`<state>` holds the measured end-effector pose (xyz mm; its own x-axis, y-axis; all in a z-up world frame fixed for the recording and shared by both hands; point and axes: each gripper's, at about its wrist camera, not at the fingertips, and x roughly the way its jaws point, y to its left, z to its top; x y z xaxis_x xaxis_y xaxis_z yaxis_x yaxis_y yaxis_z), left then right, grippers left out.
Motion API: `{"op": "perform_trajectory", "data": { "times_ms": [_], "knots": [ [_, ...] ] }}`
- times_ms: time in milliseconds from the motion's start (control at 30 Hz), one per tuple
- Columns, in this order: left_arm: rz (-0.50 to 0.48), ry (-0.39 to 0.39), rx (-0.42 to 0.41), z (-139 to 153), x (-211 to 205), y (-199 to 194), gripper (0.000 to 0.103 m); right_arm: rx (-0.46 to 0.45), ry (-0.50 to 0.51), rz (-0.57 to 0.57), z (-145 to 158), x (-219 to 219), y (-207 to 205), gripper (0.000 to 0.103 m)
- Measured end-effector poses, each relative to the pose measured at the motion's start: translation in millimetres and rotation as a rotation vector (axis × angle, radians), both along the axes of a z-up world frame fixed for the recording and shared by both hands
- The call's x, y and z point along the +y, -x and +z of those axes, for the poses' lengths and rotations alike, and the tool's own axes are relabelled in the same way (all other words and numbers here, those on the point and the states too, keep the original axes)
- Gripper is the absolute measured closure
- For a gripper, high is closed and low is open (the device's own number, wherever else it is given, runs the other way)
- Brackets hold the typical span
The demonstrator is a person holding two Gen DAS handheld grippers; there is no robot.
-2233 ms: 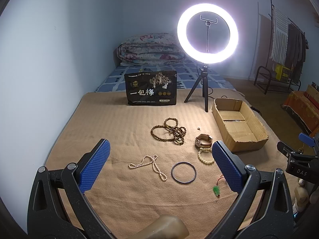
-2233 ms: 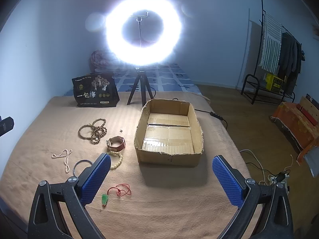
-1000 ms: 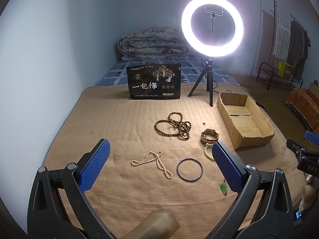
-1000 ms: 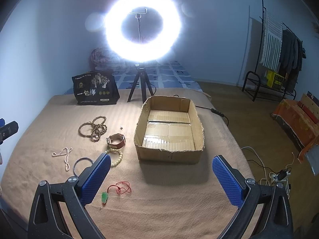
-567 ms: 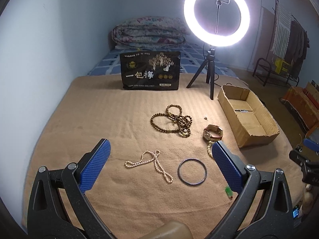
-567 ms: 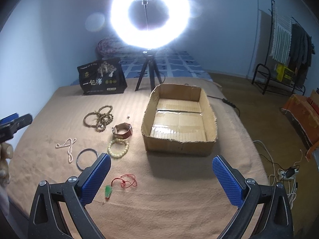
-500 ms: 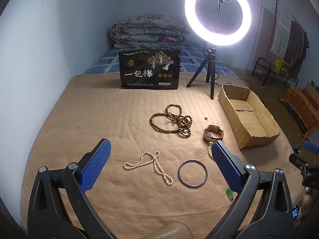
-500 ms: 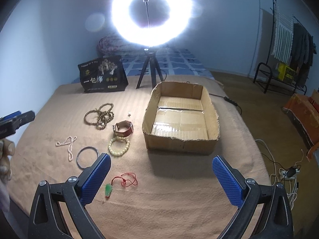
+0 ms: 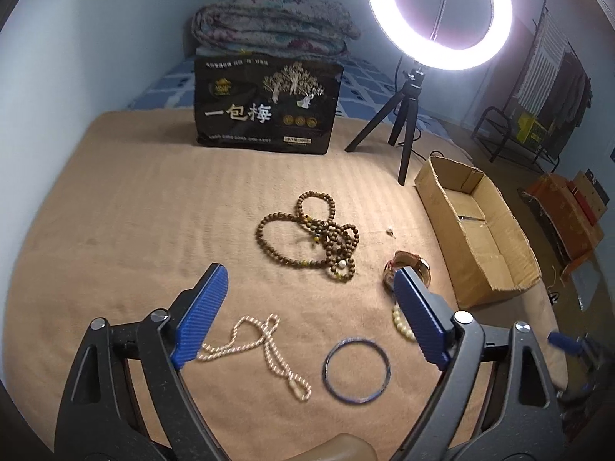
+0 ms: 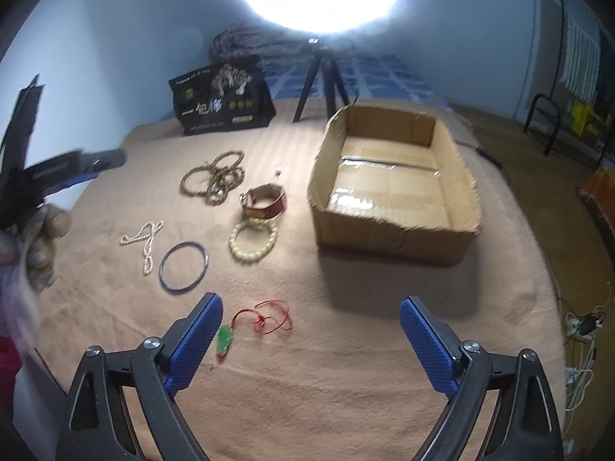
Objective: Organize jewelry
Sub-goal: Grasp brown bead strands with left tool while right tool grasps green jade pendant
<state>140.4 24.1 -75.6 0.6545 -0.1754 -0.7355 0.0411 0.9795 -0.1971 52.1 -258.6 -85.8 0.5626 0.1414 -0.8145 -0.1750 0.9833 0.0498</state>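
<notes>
Surface: tan ribbed blanket, lit by white ring light
Landmark: open brown cardboard box
Left of box: jewelry
Left gripper: jaws wide, just narrowing, empty
Right gripper: jaws wide, just narrowing, empty

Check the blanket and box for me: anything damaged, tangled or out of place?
Nothing is broken. The box is empty and its front rim is ragged. The brown beads lie tangled in overlapping loops. A tiny loose bit sits alone between them and the box.
</notes>
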Motion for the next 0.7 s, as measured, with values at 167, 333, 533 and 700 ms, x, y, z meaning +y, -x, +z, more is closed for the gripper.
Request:
{"op": "perform_trajectory", "data": {
  "times_ms": [167,333,533,700],
  "knots": [
    [-0.011,0.048,0.061,-18.5,-6.1,-34.0,0.020,0.045,-0.027,0.052,-10.9,9.4,-4.6,0.019],
    [-0.014,0.087,0.131,-39.8,-14.2,-64.9,0.028,0.094,-0.052,0.122,-21.1,21.7,-8.9,0.030],
    [-0.017,0.100,0.225,-69.3,-23.9,-98.6,0.032,0.150,-0.057,0.199,-34.1,39.7,-12.0,0.041],
    [-0.004,0.112,0.273,-86.5,-30.0,-115.2,0.034,0.181,-0.066,0.224,-42.4,47.7,-12.0,0.047]
  ]
}}
